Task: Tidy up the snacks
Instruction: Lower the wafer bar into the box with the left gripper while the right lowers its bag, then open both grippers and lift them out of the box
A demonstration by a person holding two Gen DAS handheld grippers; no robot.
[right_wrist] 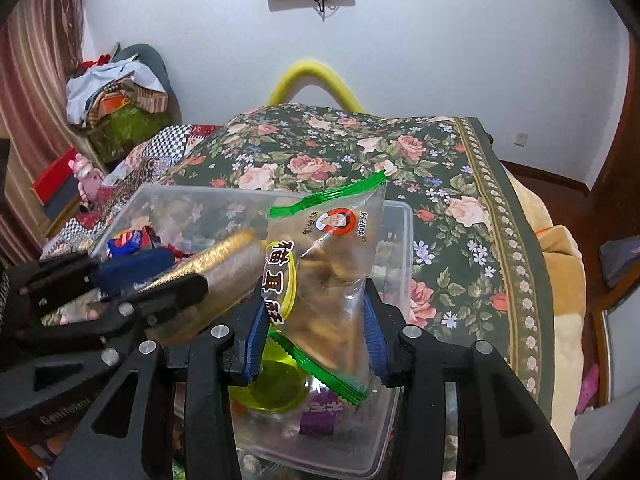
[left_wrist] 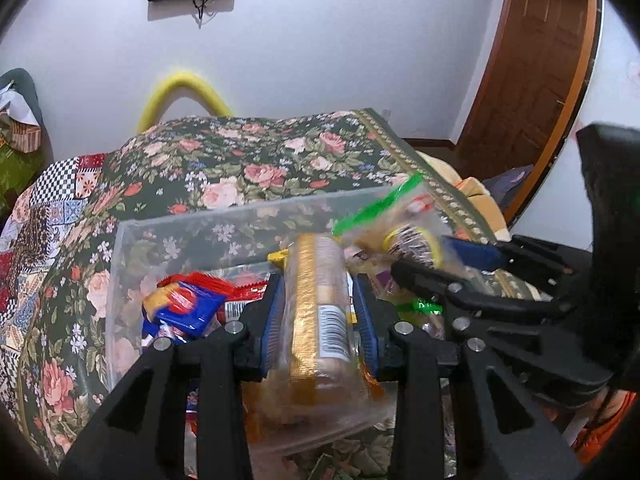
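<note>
Tools (left_wrist: 318,320) (right_wrist: 316,334) clamped on biscuit roll (left_wrist: 320,304) and green-edged snack bag (right_wrist: 332,280), above clear bin (right_wrist: 404,264).

We see even, soft indoor light w/ faint shadows on the wall (left_wrist: 320,40). Fisheye bends edges, dark vignette at corners. Motion blur on the green-sealed bag (left_wrist: 400,220).

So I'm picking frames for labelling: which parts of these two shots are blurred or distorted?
Left wrist view: the green-edged snack bag in the right tool is motion-smeared; the gold-striped biscuit roll is softly blurred. Right wrist view: that bag's print is readable, the roll slightly smeared. Both views: fisheye bends the door and room edges.
</note>
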